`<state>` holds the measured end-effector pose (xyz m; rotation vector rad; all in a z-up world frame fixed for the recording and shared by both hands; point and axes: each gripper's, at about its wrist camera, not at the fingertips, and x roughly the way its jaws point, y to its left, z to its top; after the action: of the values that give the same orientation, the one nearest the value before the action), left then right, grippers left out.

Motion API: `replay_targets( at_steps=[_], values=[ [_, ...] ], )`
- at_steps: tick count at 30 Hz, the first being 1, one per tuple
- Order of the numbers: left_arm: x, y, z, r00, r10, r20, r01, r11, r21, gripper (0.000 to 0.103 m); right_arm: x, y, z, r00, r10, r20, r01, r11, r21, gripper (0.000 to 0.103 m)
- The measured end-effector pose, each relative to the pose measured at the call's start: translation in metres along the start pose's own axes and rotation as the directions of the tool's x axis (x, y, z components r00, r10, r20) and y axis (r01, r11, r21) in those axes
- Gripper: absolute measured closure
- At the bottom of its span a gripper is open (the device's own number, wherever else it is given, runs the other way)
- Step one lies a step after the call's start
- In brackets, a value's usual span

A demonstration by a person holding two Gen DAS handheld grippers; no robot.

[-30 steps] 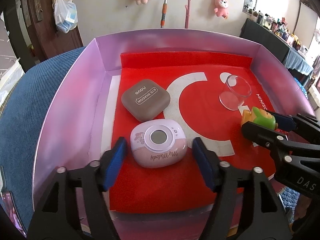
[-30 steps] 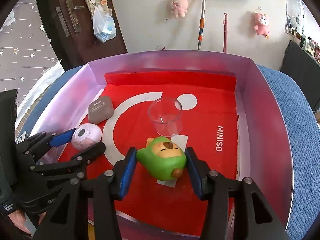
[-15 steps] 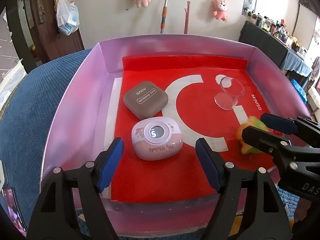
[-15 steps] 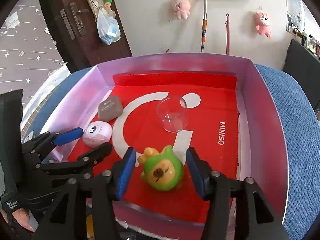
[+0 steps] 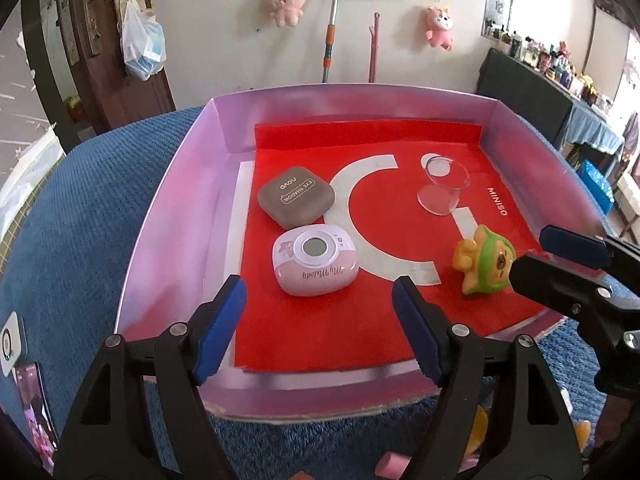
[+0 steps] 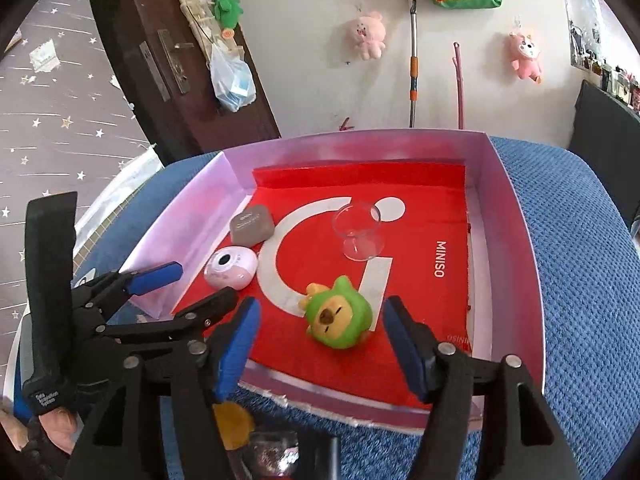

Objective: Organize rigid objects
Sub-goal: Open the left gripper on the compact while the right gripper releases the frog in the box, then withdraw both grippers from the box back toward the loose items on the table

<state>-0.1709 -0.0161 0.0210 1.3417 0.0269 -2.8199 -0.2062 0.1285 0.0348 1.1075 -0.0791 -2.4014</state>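
A pink-walled box with a red liner holds a brown eye-shadow case, a pink My Melody case, a clear plastic cup and a green and yellow toy. My left gripper is open and empty, just short of the pink case. My right gripper is open and empty, pulled back from the toy, which lies tilted on the liner. The cup, the pink case and the brown case show behind it.
The box sits on a blue textured cover. A phone lies at the left edge. Small objects, one yellow, lie below the box's near wall. A wall with plush toys and a door stand behind.
My right gripper has opened, let go of the green toy and drawn back; the toy now lies in the box. My left gripper has pulled back from the pink case.
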Motion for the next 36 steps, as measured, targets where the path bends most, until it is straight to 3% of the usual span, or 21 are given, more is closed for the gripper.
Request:
replay_targets(
  at_steps=[3, 7, 12, 22, 36],
  values=[
    [-0.005, 0.000, -0.002, 1.000, 0.002, 0.009, -0.002, 1.000, -0.001, 0.028, -0.007, 0.001, -0.002, 1.000, 0.010, 0.011, -0.010, 1.000, 0.003, 0.036],
    [-0.010, -0.002, -0.005, 0.999, 0.012, 0.030, -0.012, 1.000, 0.005, 0.011, -0.016, 0.004, -0.003, 0.999, 0.018, 0.026, -0.019, 1.000, 0.003, 0.031],
    [-0.015, 0.000, -0.006, 0.999, 0.017, 0.042, -0.017, 1.000, 0.004, 0.010, -0.020, 0.005, -0.006, 0.999, 0.028, 0.030, -0.028, 1.000, 0.005, 0.030],
    [-0.026, 0.004, -0.012, 0.998, 0.016, 0.067, -0.015, 1.000, -0.014, 0.003, -0.035, 0.010, -0.012, 0.997, 0.050, 0.062, -0.050, 0.999, -0.009, 0.012],
    [-0.043, 0.005, -0.026, 0.996, 0.003, 0.094, -0.001, 1.000, -0.024, 0.000, -0.057, 0.013, -0.024, 0.991, 0.064, 0.121, -0.065, 0.998, -0.003, 0.001]
  ],
)
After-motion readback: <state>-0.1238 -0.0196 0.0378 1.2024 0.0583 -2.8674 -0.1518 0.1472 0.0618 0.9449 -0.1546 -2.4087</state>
